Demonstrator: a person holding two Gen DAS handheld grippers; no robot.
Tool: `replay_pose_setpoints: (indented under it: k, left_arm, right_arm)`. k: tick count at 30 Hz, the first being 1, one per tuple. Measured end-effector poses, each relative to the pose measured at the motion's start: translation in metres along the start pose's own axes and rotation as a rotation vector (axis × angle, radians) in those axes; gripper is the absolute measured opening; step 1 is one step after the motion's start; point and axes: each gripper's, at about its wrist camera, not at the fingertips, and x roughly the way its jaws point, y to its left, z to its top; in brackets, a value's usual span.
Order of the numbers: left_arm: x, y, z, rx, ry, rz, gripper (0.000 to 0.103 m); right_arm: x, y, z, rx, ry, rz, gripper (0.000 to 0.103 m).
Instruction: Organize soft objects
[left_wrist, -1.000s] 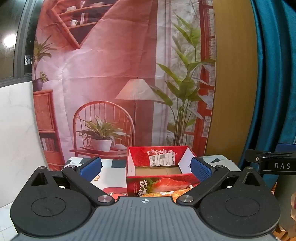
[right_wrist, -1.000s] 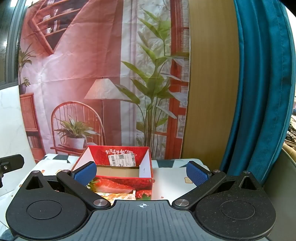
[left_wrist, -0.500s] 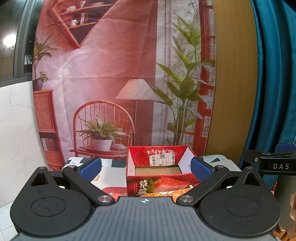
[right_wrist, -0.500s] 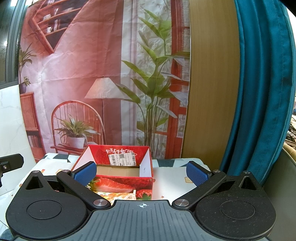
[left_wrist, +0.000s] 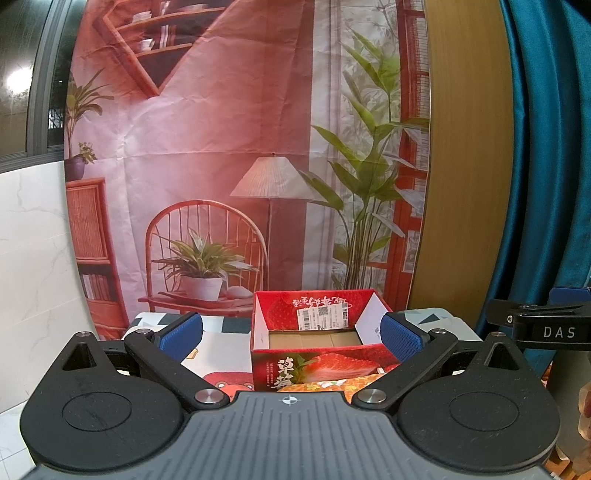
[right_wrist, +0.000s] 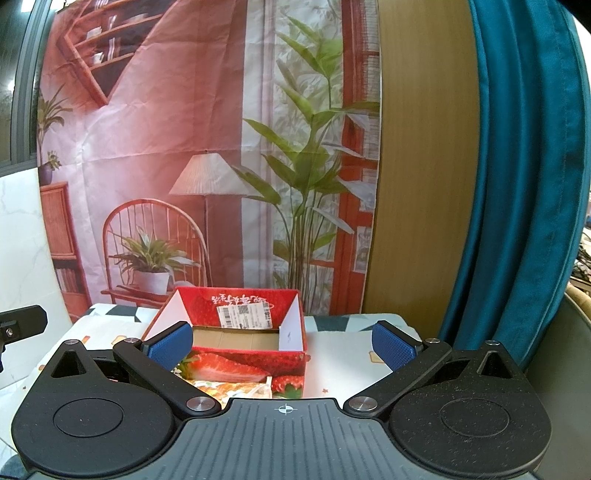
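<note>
Both grippers spread wide, empty, facing the strawberry box (left_wrist: 317, 354)
Best to dip toward the orange packet (right_wrist: 229, 389) before the box; grip gently

"DAS" on black clamp (left_wrist: 546, 326)

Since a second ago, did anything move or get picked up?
Nothing visibly changed. The left tool and right tool stay open and empty, and the red strawberry box sits in the same place on the patterned tablecloth.
</note>
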Motion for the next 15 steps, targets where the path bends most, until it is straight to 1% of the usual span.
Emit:
replay_pose_setpoints:
  k: [15]
  left_arm:
    - [0.0003,0.0001,-0.0006,-0.001,0.000,-0.001,0.103]
  right_arm:
    - [0.0006,-0.0011,0.0001,0.000,0.001,0.000,0.103]
